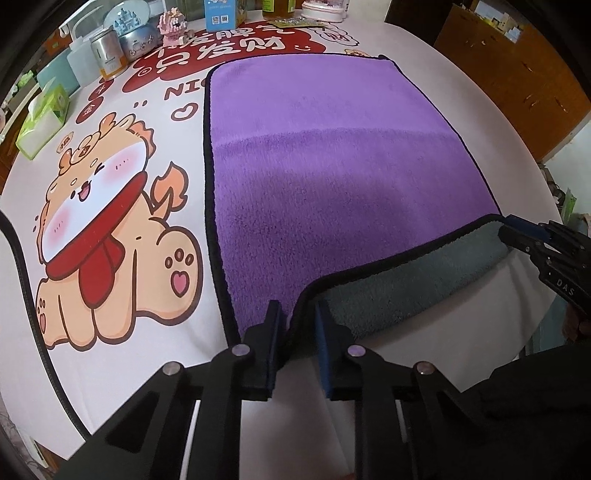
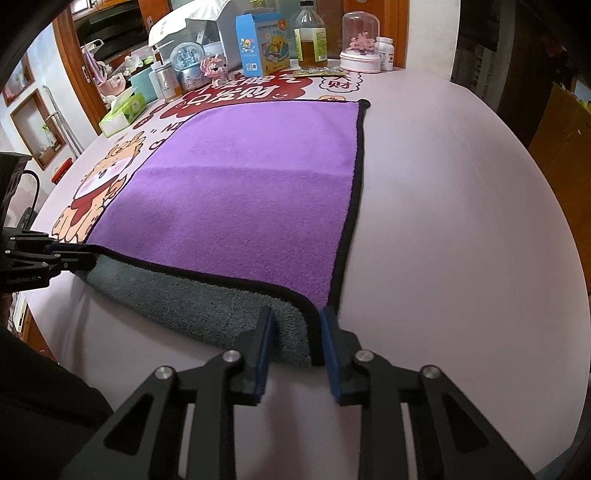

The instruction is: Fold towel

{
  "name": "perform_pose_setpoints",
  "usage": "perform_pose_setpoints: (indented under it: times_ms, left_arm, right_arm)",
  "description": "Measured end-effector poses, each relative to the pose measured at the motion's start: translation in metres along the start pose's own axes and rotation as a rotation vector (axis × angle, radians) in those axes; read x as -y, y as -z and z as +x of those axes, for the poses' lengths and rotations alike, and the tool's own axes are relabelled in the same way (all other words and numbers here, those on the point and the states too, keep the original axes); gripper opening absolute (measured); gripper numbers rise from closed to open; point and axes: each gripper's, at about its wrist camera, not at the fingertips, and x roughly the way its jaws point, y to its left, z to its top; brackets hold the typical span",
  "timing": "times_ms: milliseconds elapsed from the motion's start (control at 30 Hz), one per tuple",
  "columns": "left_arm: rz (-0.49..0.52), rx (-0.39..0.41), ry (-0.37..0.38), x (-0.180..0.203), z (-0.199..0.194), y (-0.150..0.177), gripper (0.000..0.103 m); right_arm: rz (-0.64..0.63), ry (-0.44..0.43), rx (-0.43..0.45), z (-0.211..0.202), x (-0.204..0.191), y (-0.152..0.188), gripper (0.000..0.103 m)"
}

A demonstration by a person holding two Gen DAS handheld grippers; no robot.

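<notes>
A purple towel (image 1: 332, 166) with black trim and a grey underside lies spread on the table; it also shows in the right wrist view (image 2: 243, 199). Its near edge is lifted, showing the grey side (image 1: 399, 291). My left gripper (image 1: 299, 314) is shut on the towel's near left corner. My right gripper (image 2: 297, 325) is shut on the near right corner, with the corner folded between the pads. In the left wrist view the right gripper (image 1: 517, 230) shows at the right; in the right wrist view the left gripper (image 2: 79, 258) shows at the left.
The table wears a white cloth (image 1: 110, 221) printed with a cartoon dog and red characters. Along the far edge stand a tissue box (image 2: 123, 112), tins, a snow globe (image 2: 188, 59), a blue carton (image 2: 260, 42), a bottle (image 2: 310, 35) and a glass dome (image 2: 360, 42). A wooden cabinet (image 1: 517, 74) stands to the right.
</notes>
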Motion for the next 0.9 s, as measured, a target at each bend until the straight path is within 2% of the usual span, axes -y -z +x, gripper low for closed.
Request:
perform_pose_setpoints:
  times_ms: [167,267,900]
  left_arm:
    - [-0.010,-0.003,0.014,-0.002,-0.001,0.002,0.010]
    - [-0.016,-0.007,0.025,-0.004,-0.001,0.003,0.009]
    - [0.000,-0.019,0.016,-0.003,-0.018,-0.007,0.008]
  right_arm:
    - [0.000,0.019,0.004,-0.002,0.000,0.001,0.011]
    - [0.014,0.016,0.004,-0.003,0.002,0.001,0.007]
    - [0.016,-0.002,0.037,-0.015,-0.003,-0.004,0.005]
